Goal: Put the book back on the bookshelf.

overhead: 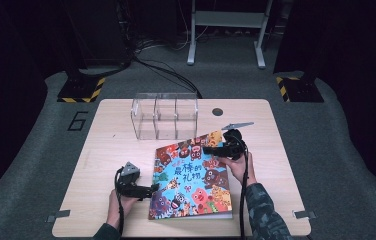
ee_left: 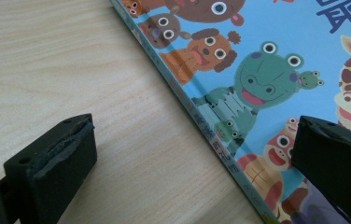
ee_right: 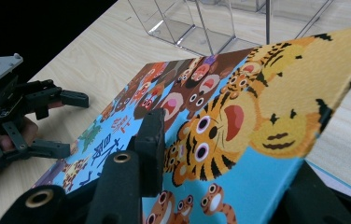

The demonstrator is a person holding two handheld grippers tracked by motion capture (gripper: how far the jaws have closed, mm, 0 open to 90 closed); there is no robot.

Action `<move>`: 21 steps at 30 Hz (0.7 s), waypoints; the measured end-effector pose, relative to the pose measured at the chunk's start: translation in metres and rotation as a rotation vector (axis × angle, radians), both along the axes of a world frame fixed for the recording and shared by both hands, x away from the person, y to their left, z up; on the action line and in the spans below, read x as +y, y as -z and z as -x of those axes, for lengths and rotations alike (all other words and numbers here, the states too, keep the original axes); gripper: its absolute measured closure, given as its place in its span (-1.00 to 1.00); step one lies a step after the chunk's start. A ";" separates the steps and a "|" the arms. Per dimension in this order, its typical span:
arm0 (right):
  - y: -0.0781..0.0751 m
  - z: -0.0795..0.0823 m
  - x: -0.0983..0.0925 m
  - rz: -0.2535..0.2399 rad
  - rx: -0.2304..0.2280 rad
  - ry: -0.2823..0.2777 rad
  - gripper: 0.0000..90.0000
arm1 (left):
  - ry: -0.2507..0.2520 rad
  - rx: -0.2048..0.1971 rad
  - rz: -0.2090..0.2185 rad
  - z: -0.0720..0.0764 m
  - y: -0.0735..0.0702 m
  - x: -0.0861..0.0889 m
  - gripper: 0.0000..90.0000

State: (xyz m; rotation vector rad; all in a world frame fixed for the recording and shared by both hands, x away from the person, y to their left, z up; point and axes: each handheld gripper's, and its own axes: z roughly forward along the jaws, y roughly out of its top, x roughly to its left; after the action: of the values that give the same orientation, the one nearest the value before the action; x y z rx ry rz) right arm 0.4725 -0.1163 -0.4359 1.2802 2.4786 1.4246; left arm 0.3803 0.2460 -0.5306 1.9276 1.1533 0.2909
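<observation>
Clear plastic organiser (overhead: 165, 115) with three compartments stands near the far edge of the wooden table (overhead: 111, 150), left of centre. Dark round grommet (overhead: 218, 111) sits in the tabletop close to the far edge, right of the organiser. Beyond the table, a grey metal frame (overhead: 226, 30) stands on the floor. Two yellow-and-black striped bases (overhead: 81, 90) flank the far corners.

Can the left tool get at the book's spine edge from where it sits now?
Probably yes: the left tool stands open right at the book, one jaw over the cover, the other over bare table, with nothing between.
</observation>
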 end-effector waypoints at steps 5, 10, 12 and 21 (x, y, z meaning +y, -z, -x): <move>-0.002 0.002 0.000 0.003 -0.016 0.001 0.34 | -0.017 0.018 0.005 -0.002 -0.001 -0.001 -1.00; -0.005 0.006 0.001 0.007 -0.045 -0.004 0.34 | -0.032 0.045 0.028 -0.004 -0.004 0.000 -1.00; -0.007 0.008 0.002 0.003 -0.067 -0.005 0.34 | -0.021 0.056 0.047 -0.004 -0.005 0.001 -1.00; -0.016 0.019 0.005 0.004 -0.167 -0.020 0.33 | 0.005 0.087 0.120 -0.005 -0.011 -0.001 -1.00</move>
State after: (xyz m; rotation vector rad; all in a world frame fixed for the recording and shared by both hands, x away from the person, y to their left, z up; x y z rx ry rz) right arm 0.4539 -0.1116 -0.4203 1.0888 2.3910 1.4642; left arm 0.3852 0.2447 -0.5201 1.8528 1.1946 0.1329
